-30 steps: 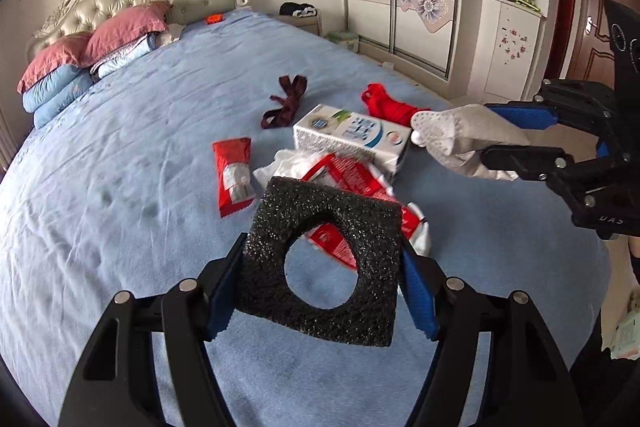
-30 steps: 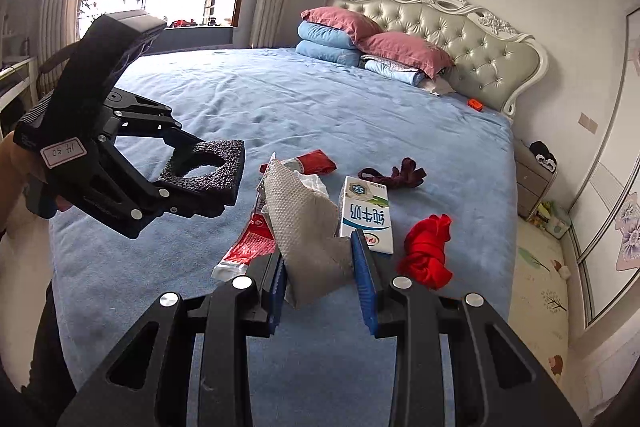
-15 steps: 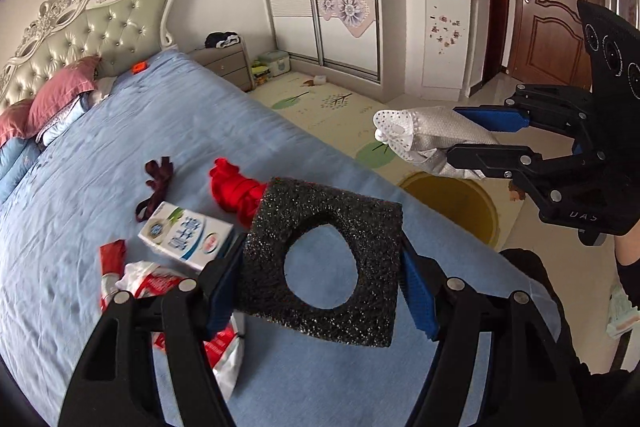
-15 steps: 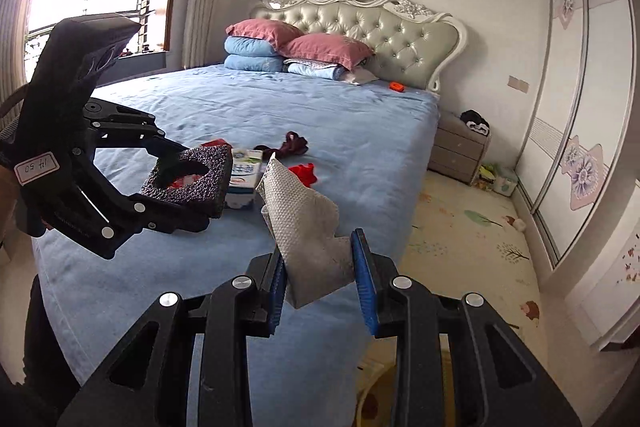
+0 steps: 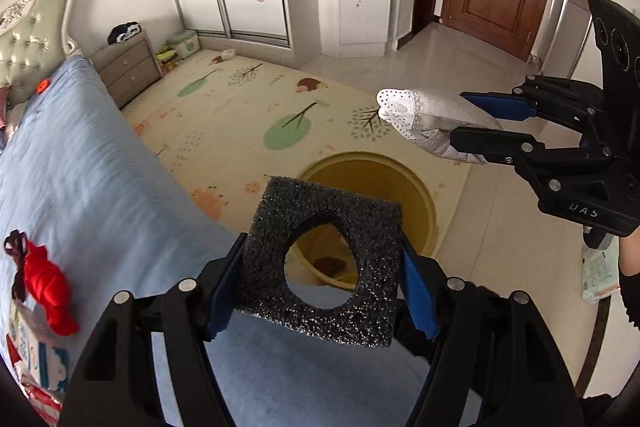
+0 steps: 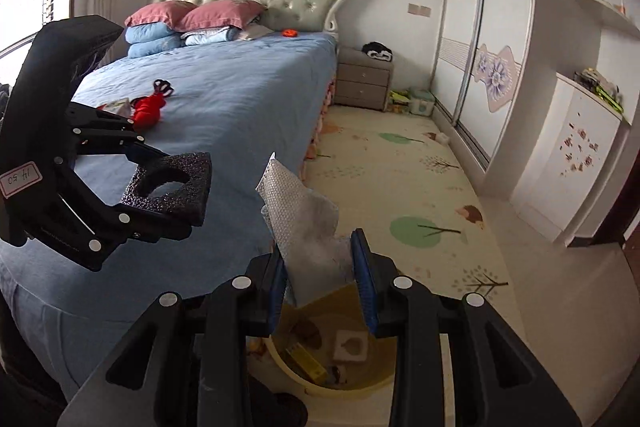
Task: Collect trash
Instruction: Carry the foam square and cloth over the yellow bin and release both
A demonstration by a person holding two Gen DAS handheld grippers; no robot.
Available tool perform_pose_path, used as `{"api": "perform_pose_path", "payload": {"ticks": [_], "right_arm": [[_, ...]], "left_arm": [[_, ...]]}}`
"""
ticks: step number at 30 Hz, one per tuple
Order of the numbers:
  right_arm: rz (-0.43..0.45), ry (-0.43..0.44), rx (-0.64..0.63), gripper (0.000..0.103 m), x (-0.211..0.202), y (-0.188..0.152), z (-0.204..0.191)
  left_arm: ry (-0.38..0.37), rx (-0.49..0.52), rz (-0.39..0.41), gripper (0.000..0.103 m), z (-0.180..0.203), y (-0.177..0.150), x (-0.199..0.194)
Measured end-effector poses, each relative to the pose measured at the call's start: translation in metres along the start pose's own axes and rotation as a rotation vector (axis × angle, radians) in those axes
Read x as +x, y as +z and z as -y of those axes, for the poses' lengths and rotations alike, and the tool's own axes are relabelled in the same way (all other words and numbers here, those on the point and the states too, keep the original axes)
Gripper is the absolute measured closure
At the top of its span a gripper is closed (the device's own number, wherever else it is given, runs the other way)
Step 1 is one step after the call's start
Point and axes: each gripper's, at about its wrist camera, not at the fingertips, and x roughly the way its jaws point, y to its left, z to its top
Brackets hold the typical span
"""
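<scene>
Your left gripper (image 5: 320,287) pinches a black, coarse foam square (image 5: 324,263) with a round hole, above the yellow bin (image 5: 424,195). Your right gripper (image 6: 320,267) pinches a crumpled grey-white perforated wrapper (image 6: 308,227) over that bin's open mouth, beside the bed (image 6: 224,99).

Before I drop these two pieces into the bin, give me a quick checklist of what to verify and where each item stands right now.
1. Left tongs grip the black square foam piece with a round hole: ok.
2. Right tongs grip the grey perforated wrapper: ok.
3. Round yellow bin is open, with room inside: ok.
4. Foam piece over the bin mouth: cannot tell; in the left wrist view it overlaps the bin's near edge beside the blue bed.
5. Wrapper over the bin: ok; the bin lies right below it in the right wrist view.
6. Trash remaining on the bed: not ok; the milk carton remains.
</scene>
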Motion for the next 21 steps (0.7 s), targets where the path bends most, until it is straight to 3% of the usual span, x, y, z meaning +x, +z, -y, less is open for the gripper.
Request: {"api": "perform_pose_path", "payload": {"ticks": [4, 11, 20, 21], "right_arm": [[-0.038, -0.043, 0.060, 0.072, 0.006, -0.019, 0.032], [-0.098, -0.049, 0.134, 0.072, 0.027, -0.045, 0.061], [-0.146, -0.050, 0.190, 0.072, 0.062, -0.054, 0.086], [-0.148, -0.048, 0.200, 0.067, 0.065, -0.053, 0.088]], "left_arm": [[-0.092, 0.008, -0.061, 0.033, 0.019, 0.018, 0.035], [-0.131, 0.027, -0.123, 0.033, 0.034, 0.039, 0.076], [-0.222, -0.070, -0.182, 0.032, 0.022, 0.050, 0.110], [-0.232, -0.081, -0.185, 0.031, 0.021, 0.049, 0.110]]}}
